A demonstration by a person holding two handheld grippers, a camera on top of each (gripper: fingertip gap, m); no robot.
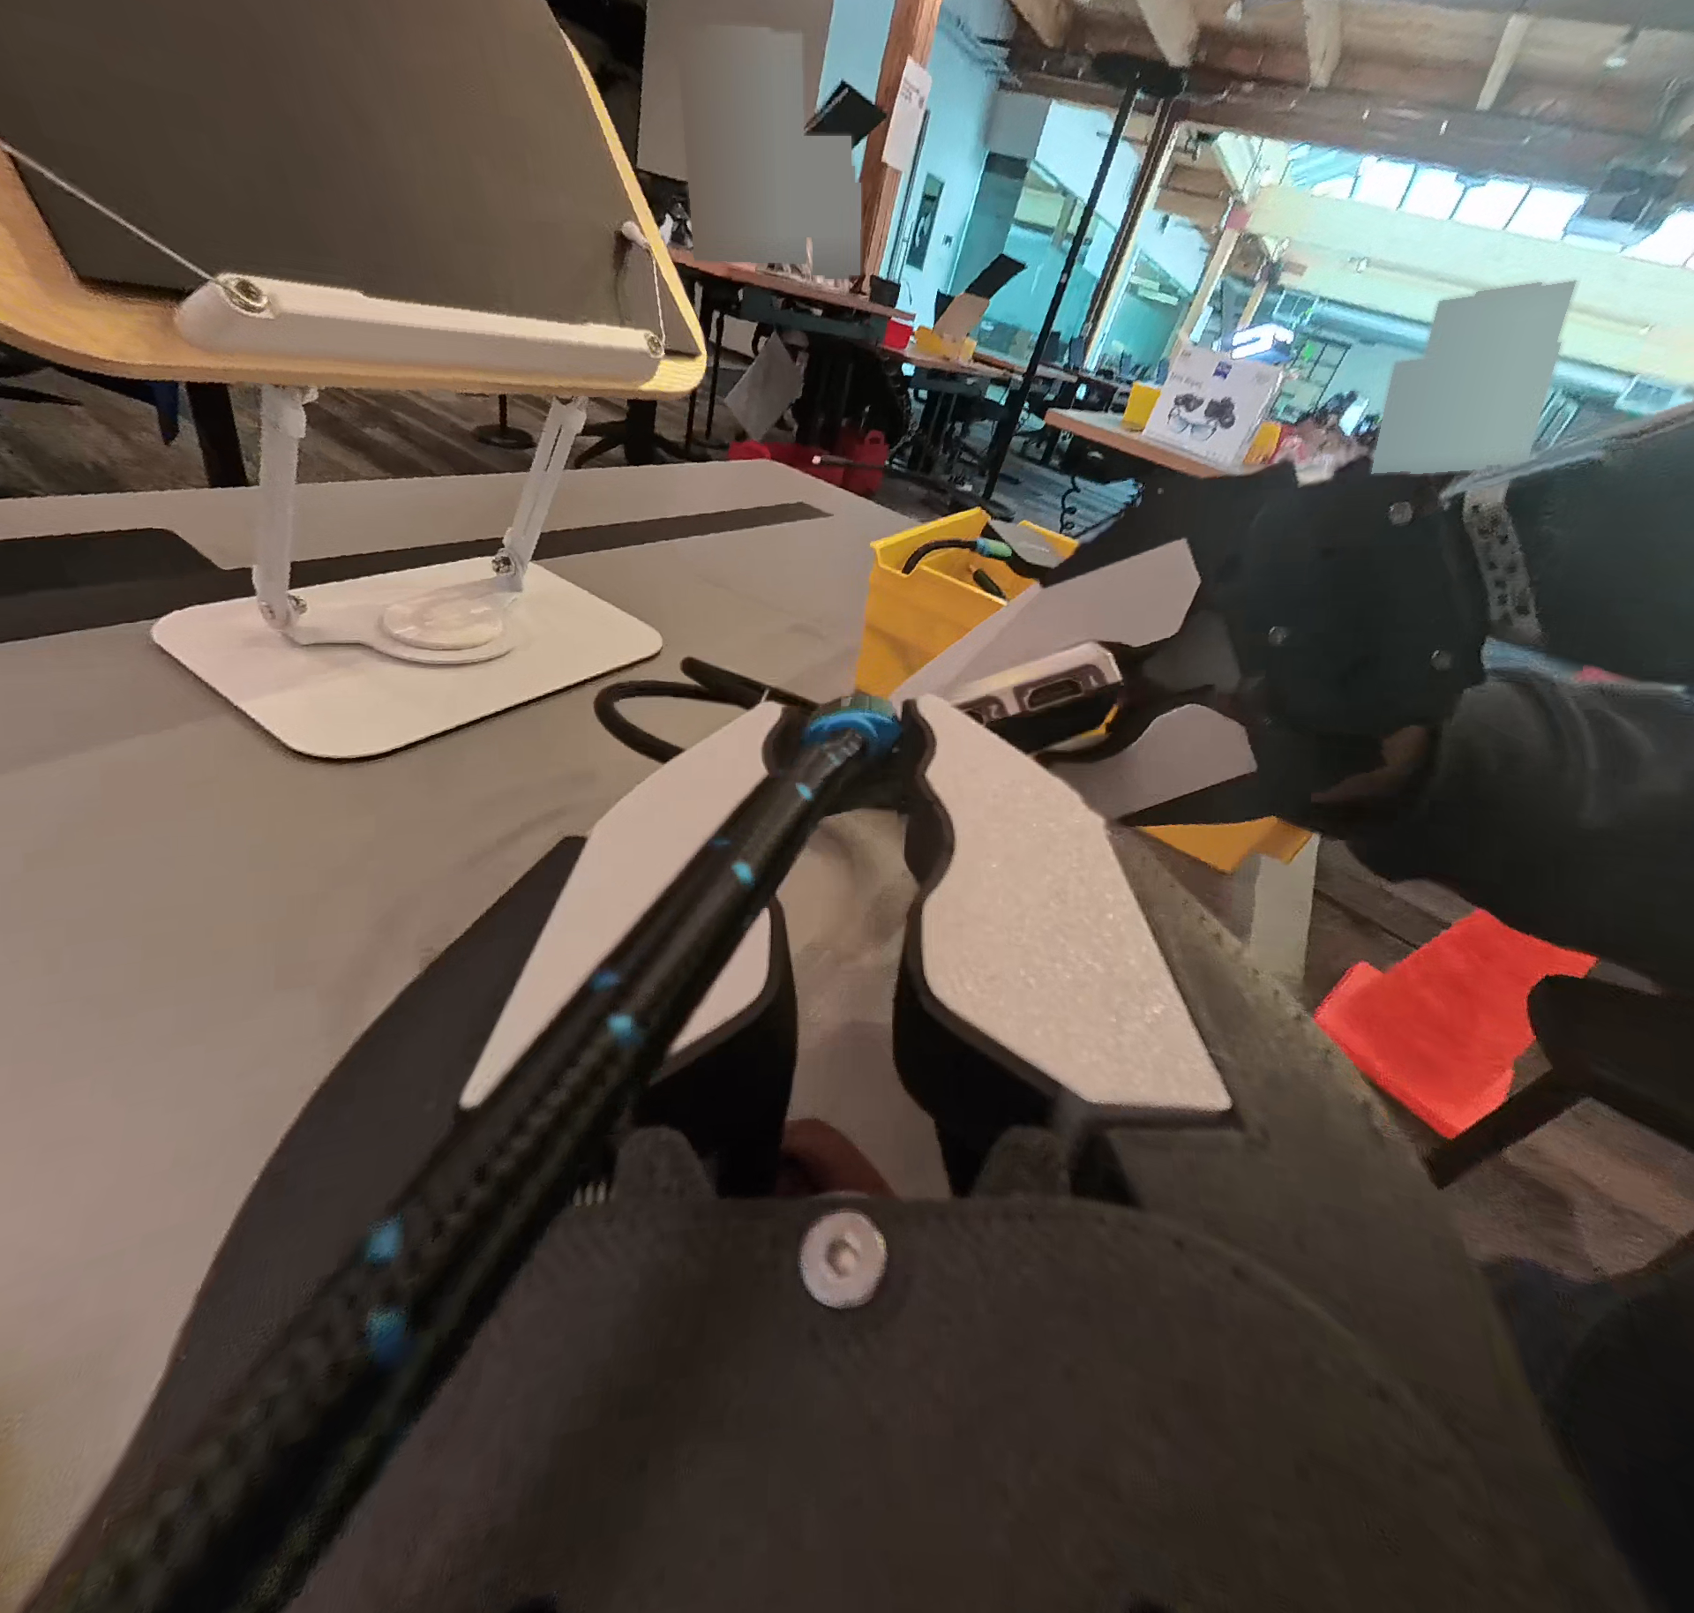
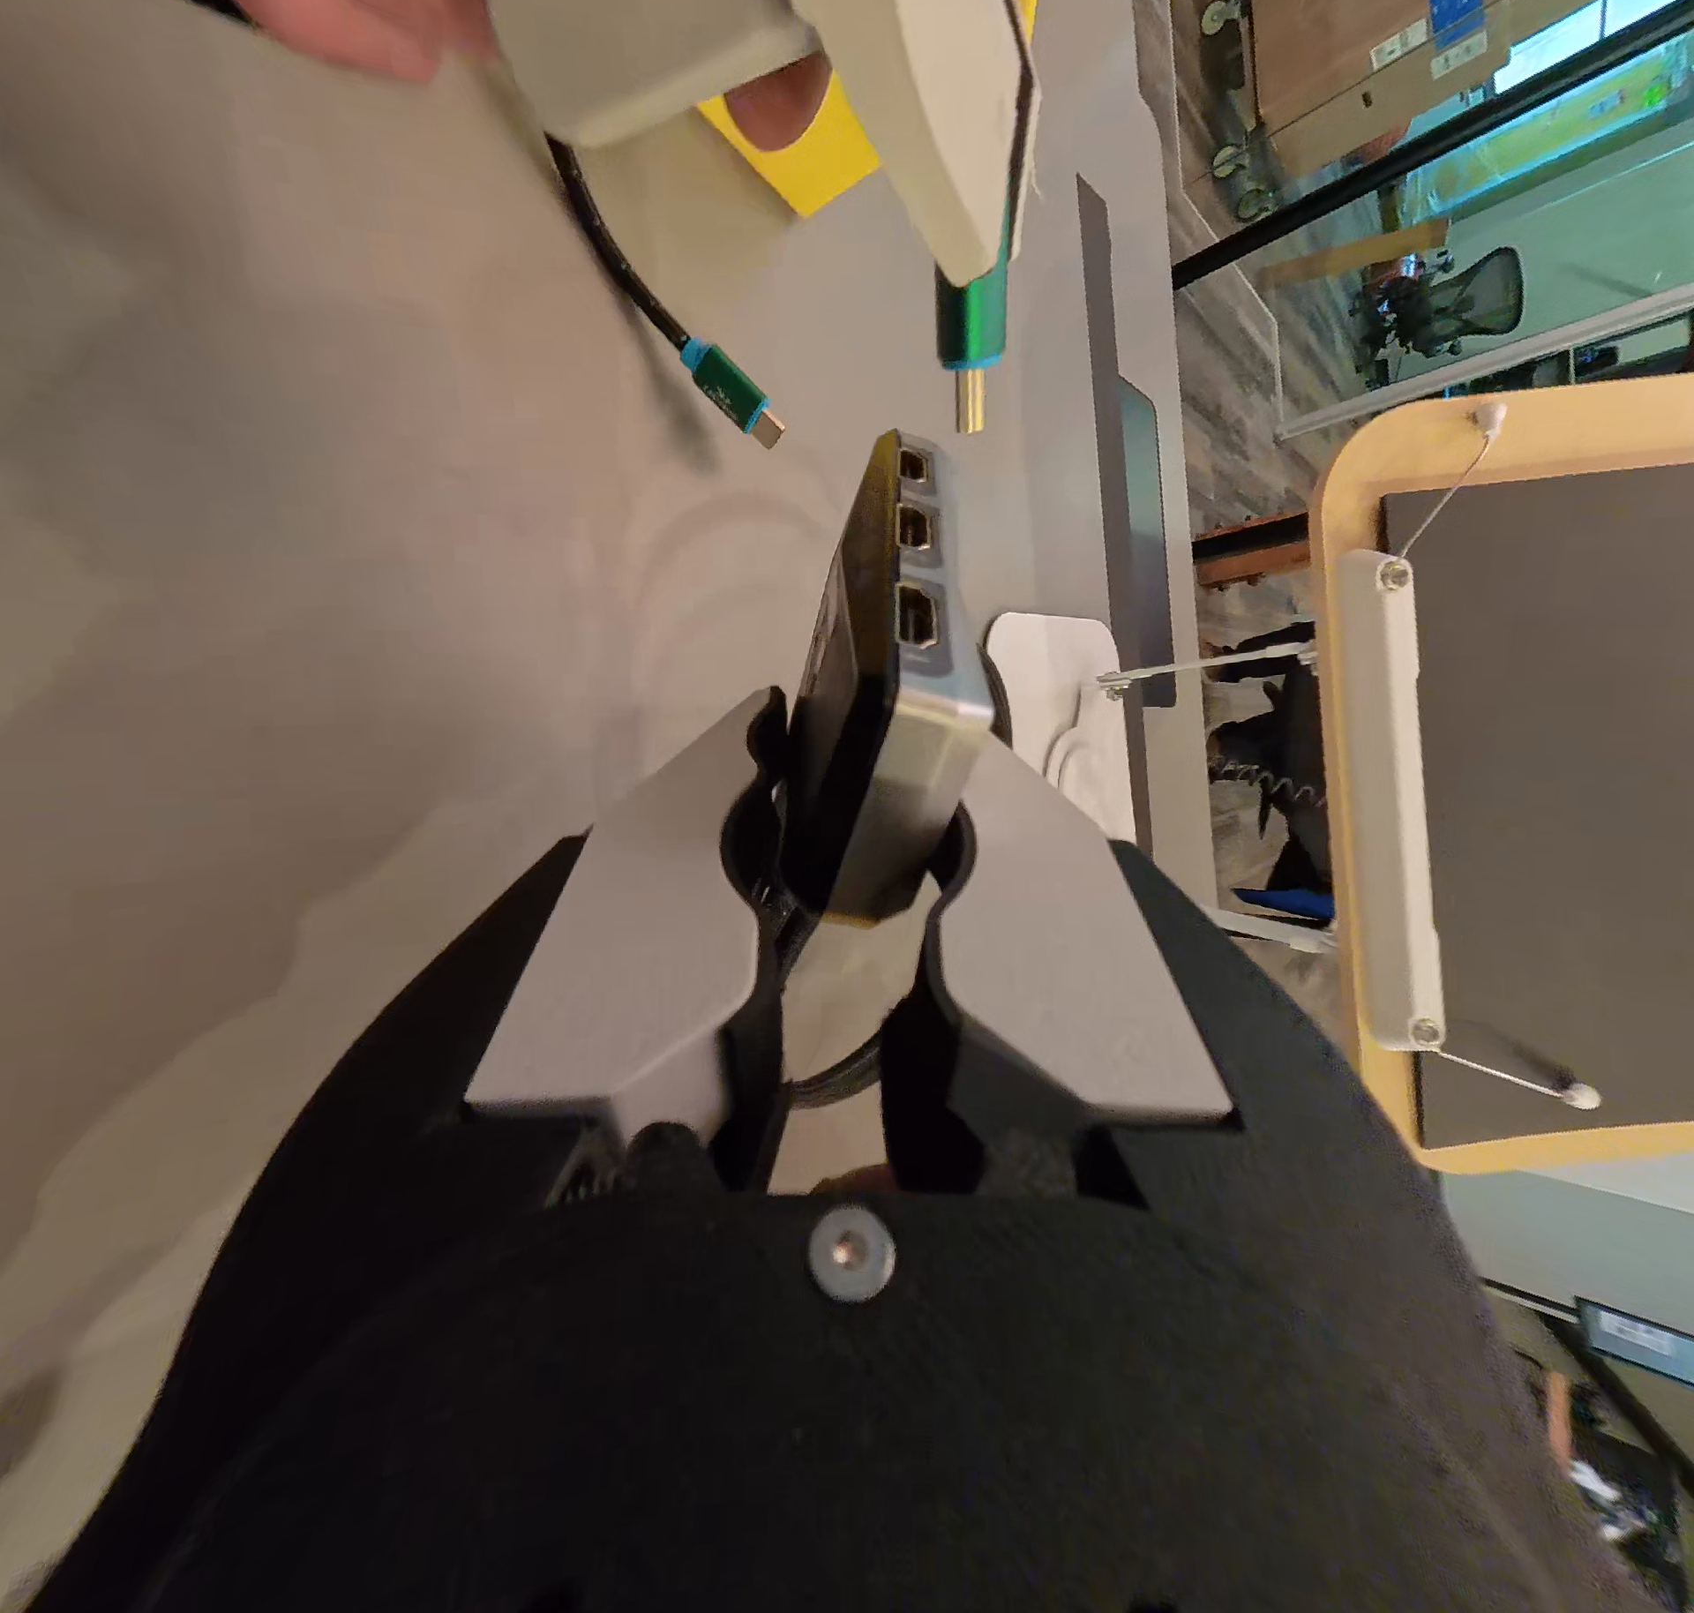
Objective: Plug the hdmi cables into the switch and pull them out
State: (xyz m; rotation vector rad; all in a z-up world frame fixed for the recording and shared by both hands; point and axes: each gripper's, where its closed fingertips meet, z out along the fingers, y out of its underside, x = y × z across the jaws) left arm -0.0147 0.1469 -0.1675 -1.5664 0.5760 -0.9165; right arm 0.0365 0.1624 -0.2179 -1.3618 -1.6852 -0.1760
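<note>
My left gripper (image 1: 848,726) is shut on a green HDMI plug (image 1: 852,721). Its black braided cable (image 1: 587,1037) runs back over the left finger towards the camera. My right gripper (image 2: 880,744) is shut on the HDMI switch (image 2: 871,698), a black and silver box with three ports in a row. In the right wrist view the left gripper's green plug (image 2: 972,331) hangs with its gold tip just off the farthest port (image 2: 915,466), not in it. A second green plug (image 2: 733,400) on a black cable lies on the table to the left.
A tilted wooden stand on a white base (image 1: 403,652) stands on the grey table (image 1: 183,881) at the left. A yellow bin (image 1: 926,597) sits behind the switch near the table's right edge. A red object (image 1: 1439,1019) lies on the floor beyond that edge. The tips of one gripper are about 8 centimetres away from the tips of the other. The white base (image 1: 403,652) lies around 30 centimetres away from my right fingertips. Seen from the right wrist view (image 2: 1061,745) as well.
</note>
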